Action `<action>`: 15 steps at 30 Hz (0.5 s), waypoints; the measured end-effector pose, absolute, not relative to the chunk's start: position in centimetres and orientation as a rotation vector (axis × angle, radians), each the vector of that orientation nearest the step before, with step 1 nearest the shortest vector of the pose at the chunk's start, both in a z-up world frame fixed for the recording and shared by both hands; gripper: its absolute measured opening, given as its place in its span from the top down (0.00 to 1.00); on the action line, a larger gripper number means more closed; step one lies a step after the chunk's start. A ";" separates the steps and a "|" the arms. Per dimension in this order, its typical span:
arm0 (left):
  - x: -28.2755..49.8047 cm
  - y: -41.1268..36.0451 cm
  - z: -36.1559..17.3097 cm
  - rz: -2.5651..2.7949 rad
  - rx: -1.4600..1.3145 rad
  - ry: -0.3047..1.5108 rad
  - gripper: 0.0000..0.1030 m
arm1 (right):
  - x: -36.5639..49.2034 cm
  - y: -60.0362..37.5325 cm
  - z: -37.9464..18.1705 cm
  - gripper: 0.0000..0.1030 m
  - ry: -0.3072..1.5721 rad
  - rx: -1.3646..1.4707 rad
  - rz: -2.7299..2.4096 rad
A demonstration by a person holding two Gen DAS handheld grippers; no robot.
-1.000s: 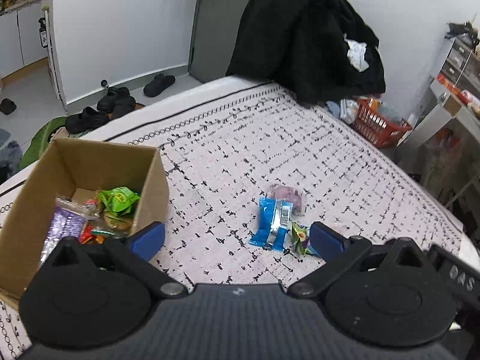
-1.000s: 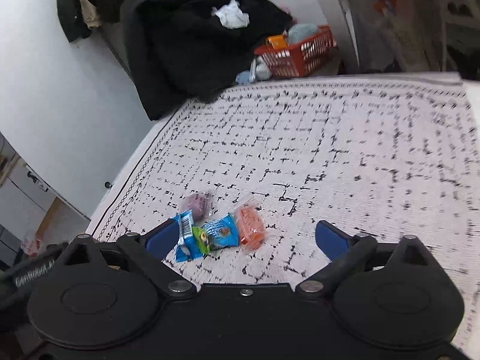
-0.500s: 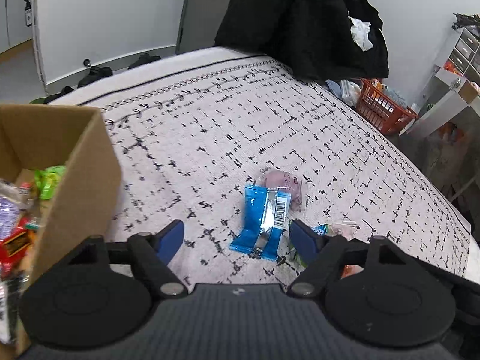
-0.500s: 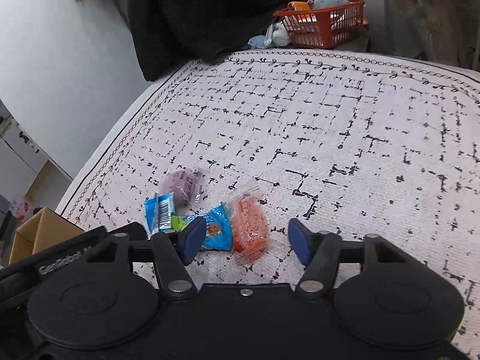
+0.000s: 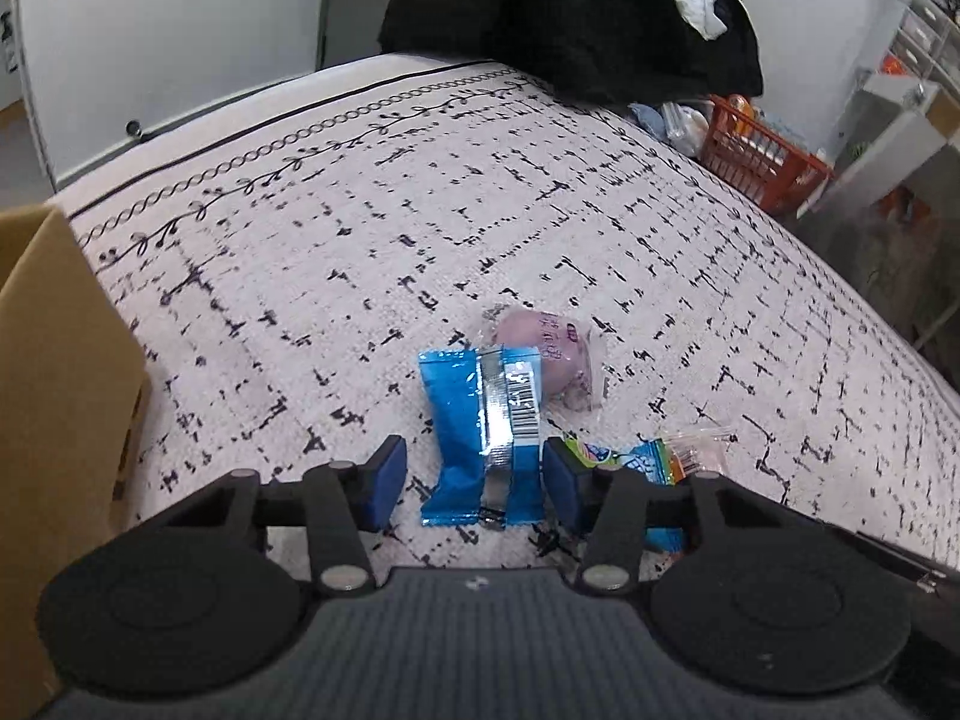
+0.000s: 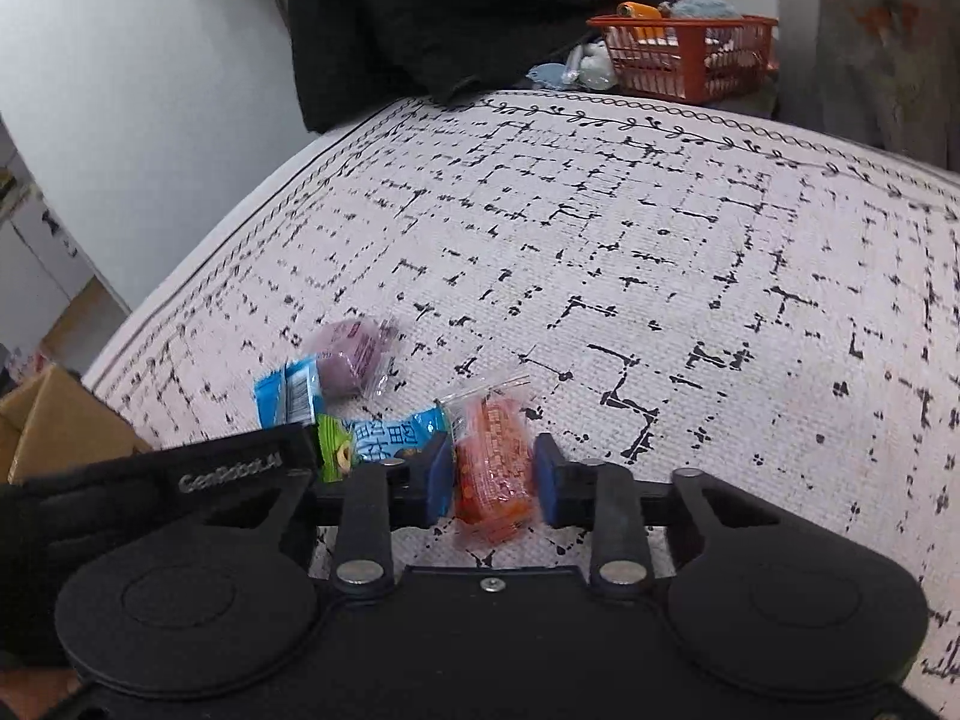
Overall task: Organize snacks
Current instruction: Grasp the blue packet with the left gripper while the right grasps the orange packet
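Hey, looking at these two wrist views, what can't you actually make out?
- Cardboard box contents: left wrist view, cut off by the frame edge.
- Green-and-blue packet: right wrist view, partly behind the left tongs.
- Purple snack label: blurred.
- Orange snack: whether the right tongs touch it.

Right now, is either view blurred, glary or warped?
Left wrist: sharp, with glare on the blue packet's silver seam; fisheye bends the mat border. Right wrist: the purple snack and nearby packets look slightly smeared; the orange snack stays clear; same edge curvature.
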State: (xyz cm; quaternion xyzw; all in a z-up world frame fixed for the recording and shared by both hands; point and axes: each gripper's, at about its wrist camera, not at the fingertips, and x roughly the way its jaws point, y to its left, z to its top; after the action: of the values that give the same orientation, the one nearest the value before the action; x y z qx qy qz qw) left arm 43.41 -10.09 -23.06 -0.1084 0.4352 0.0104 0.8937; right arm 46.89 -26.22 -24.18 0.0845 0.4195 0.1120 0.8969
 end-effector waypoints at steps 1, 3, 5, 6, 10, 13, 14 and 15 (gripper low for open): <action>43.5 -10.2 -23.0 0.015 -0.215 0.908 0.67 | 46.8 -26.1 -24.1 0.74 0.870 0.166 0.235; 43.4 -10.3 -22.9 0.012 -0.210 0.915 0.68 | 46.6 -25.9 -23.9 0.77 0.874 0.154 0.241; 43.2 -10.2 -22.6 0.013 -0.211 0.920 0.70 | 46.3 -26.2 -23.6 0.78 0.871 0.178 0.225; 42.9 -10.2 -22.3 0.017 -0.206 0.916 0.70 | 46.1 -26.4 -23.2 0.78 0.857 0.197 0.218; 41.8 -9.8 -20.8 0.031 -0.192 0.903 0.70 | 45.3 -26.7 -21.7 0.78 0.796 0.217 0.238; 40.8 -9.5 -19.3 0.036 -0.182 0.892 0.70 | 44.5 -26.8 -20.5 0.78 0.762 0.270 0.291; 40.4 -9.4 -18.7 0.034 -0.182 0.885 0.70 | 44.4 -26.8 -20.2 0.78 0.755 0.280 0.304; 40.0 -9.3 -18.1 0.032 -0.181 0.875 0.70 | 44.2 -26.7 -19.9 0.78 0.748 0.285 0.315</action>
State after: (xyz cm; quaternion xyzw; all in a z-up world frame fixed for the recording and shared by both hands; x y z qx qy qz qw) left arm 39.95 -9.28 -18.12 -0.0874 0.4229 0.0156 0.9018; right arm 44.22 -26.67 -19.86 0.1381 0.3624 0.1527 0.9090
